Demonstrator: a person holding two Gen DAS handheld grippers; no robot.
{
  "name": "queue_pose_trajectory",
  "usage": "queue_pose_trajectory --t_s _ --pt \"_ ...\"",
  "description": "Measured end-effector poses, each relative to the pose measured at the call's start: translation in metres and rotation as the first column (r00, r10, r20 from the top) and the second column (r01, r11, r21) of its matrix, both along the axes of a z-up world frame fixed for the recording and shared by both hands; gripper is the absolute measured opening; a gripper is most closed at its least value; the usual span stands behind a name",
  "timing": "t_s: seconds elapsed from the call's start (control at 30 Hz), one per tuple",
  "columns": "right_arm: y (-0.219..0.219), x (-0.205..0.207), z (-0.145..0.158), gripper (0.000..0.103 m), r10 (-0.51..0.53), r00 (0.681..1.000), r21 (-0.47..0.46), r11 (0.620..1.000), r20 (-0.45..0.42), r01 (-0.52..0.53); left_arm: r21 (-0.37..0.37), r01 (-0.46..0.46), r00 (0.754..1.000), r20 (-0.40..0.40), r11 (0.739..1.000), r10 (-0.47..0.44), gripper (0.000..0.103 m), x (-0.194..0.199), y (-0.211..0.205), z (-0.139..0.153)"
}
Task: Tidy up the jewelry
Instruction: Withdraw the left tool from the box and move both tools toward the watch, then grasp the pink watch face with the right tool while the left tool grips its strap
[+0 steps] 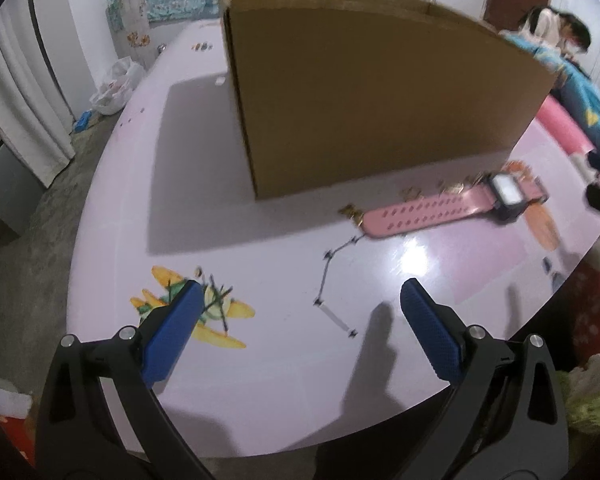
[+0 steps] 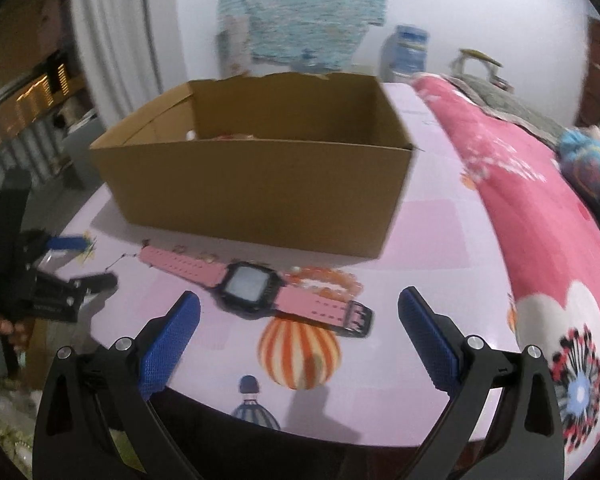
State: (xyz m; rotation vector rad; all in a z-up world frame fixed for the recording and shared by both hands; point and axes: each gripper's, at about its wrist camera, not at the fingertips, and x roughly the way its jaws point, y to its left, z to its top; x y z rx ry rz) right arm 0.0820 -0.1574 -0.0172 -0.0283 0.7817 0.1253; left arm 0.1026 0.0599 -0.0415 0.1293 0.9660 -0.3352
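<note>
I count one cardboard box (image 2: pixel 256 184), one pink watch (image 2: pixel 256 286), one orange bead bracelet (image 2: pixel 332 280), one thin chain (image 1: pixel 330 280) and several small gold pieces (image 1: pixel 350 213) on the lilac table (image 1: pixel 260 380).

My left gripper (image 1: pixel 300 320) is spread wide and holds nothing. The chain lies on the table between and just ahead of its blue fingertips (image 1: pixel 188 300).

My right gripper (image 2: pixel 298 320) is likewise released and empty. The watch lies just ahead of it, between the fingers' line and the box. The bracelet touches the watch on the box side.
</note>
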Motion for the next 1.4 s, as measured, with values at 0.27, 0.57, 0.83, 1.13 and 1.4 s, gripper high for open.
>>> queue_pose_trajectory --t_s 0.27,0.57,0.83,1.13,1.4 --pt "0.027 0.022 -0.014 0.08 0.169 0.984 -0.077 0.982 -0.062 -0.173 -0.066 0.052 0.997 0.063 0.996 -0.048 0.095 -0.009 -0.013 0.005" --pt "0.042 0.045 -0.026 0.057 0.344 0.925 -0.163 0.915 -0.16 -0.369 -0.023 0.121 0.987 0.114 0.992 -0.118 0.079 -0.017 -0.027 0.007" --pt "0.052 0.055 -0.039 0.054 0.437 0.859 -0.229 0.837 -0.268 -0.497 -0.014 0.173 0.977 0.127 0.985 -0.17 0.061 -0.021 -0.033 0.011" --pt "0.058 0.063 -0.035 0.05 0.477 0.826 -0.211 0.811 -0.301 -0.545 -0.005 0.224 0.967 0.127 0.975 -0.222 0.05 -0.033 -0.045 0.014" --pt "0.051 0.069 -0.024 0.049 0.518 0.788 -0.096 0.813 -0.334 -0.575 0.121 0.289 0.938 0.163 0.95 -0.306 0.05 -0.049 -0.071 0.012"
